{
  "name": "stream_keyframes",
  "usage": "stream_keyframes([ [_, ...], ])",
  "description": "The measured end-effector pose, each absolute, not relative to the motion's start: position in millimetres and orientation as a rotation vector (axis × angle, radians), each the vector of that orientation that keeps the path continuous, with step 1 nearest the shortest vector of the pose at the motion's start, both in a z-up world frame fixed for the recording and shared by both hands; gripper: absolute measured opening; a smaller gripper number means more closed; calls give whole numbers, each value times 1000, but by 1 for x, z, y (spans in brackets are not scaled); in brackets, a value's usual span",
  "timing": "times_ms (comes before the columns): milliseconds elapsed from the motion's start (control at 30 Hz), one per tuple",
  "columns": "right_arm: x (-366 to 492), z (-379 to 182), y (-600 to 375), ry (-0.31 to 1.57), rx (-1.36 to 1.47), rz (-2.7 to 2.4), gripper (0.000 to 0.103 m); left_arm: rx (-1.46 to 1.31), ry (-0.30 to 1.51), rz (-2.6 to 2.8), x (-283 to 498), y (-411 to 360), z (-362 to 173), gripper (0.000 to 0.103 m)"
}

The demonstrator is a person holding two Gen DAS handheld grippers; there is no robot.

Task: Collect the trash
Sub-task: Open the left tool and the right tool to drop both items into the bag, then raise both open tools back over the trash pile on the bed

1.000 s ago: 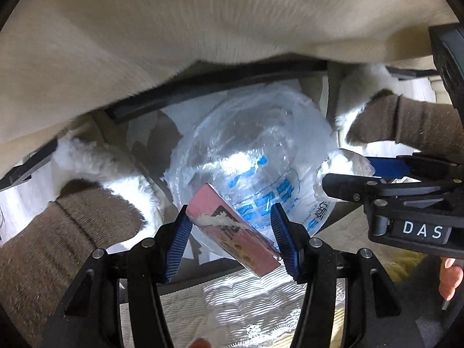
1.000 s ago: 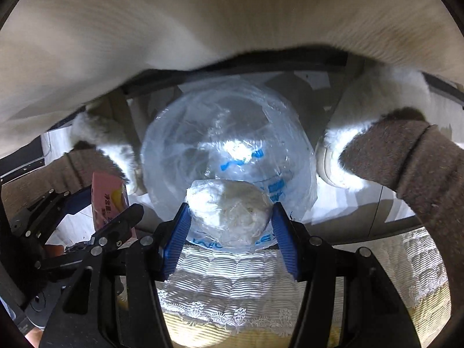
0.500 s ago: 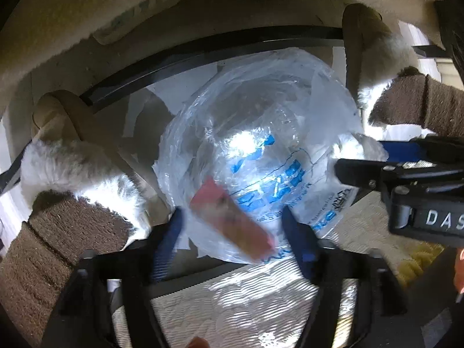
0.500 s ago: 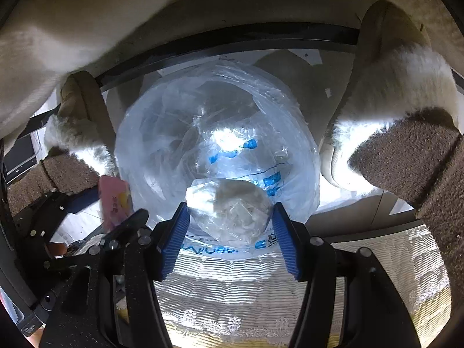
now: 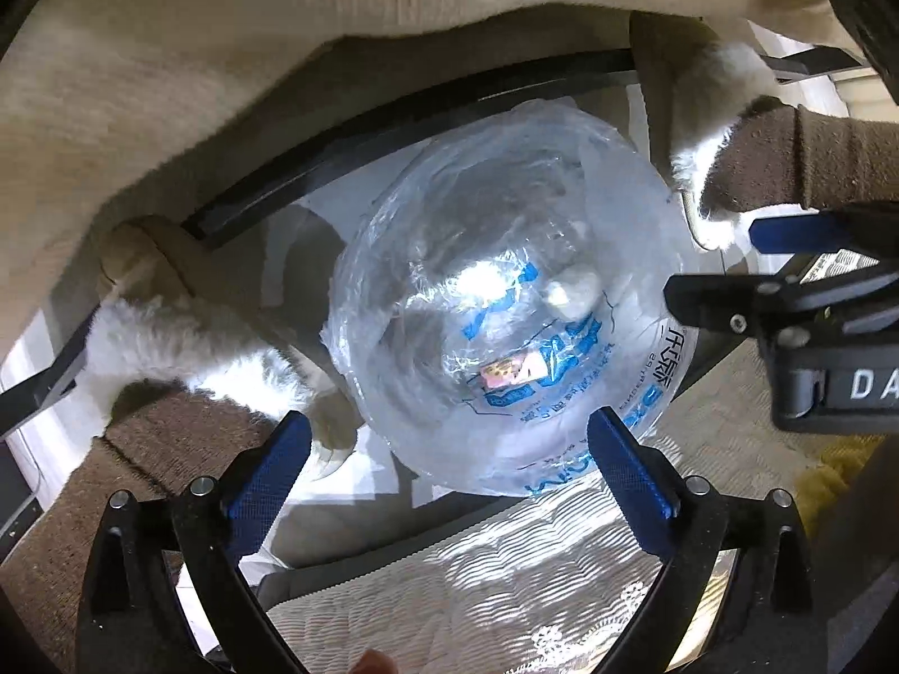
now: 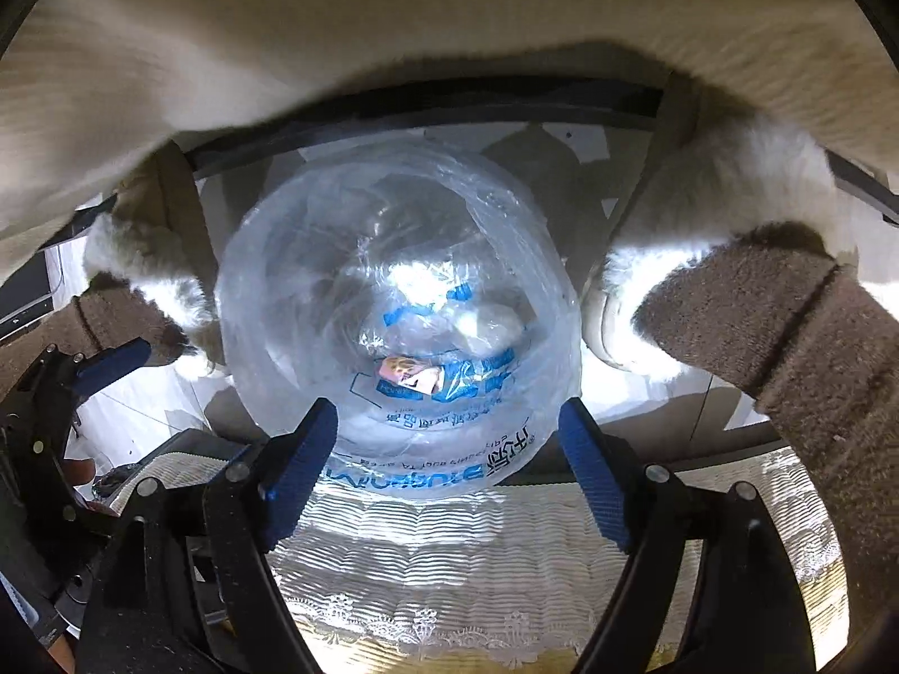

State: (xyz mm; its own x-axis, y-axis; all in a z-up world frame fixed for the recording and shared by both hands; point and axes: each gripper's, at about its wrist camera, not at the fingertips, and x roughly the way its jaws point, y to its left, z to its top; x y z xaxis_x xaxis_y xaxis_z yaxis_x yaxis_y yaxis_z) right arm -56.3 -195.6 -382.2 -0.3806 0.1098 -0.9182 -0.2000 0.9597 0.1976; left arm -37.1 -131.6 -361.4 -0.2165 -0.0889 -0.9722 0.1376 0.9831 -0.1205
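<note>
A bin lined with a clear plastic bag with blue print (image 5: pixel 505 303) (image 6: pixel 393 303) stands on the floor below the table edge. A pink carton (image 5: pixel 508 373) (image 6: pixel 407 372) and a white crumpled wad in plastic (image 5: pixel 570 289) (image 6: pixel 491 326) lie at the bottom of the bag. My left gripper (image 5: pixel 446 466) is open and empty above the bin's near rim. My right gripper (image 6: pixel 446 466) is open and empty above the same rim; it also shows in the left wrist view (image 5: pixel 786 275) at the right.
A table with a white lace-edged cloth (image 6: pixel 477 550) (image 5: pixel 505 573) lies under both grippers. The person's legs in brown socks and white fluffy slippers (image 6: pixel 730 303) (image 5: pixel 185 348) stand on either side of the bin. A beige garment (image 6: pixel 393 28) hangs above.
Both grippers have opened. The pink carton dropped from the left gripper and the white wad from the right gripper into the bag.
</note>
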Motion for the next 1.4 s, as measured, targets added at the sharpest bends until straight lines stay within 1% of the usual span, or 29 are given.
stream_keyframes([
  [133,-58,-363,-195,1878,-76,346,80,35,1745,-213,-40,-130,-345,97],
  [500,-65,-310,-197,1714,-61,391,80,61,1569,-190,-54,-130,-287,97],
  [1033,-80,-225,-203,1411,-94,442,80,78,1202,-107,-82,-125,-188,97],
  [1267,-86,-179,-211,1223,-79,469,80,-19,1063,-69,-93,-109,-155,97],
  [1400,-93,-144,-211,1052,-135,467,80,-79,980,-63,-97,-102,-137,97],
])
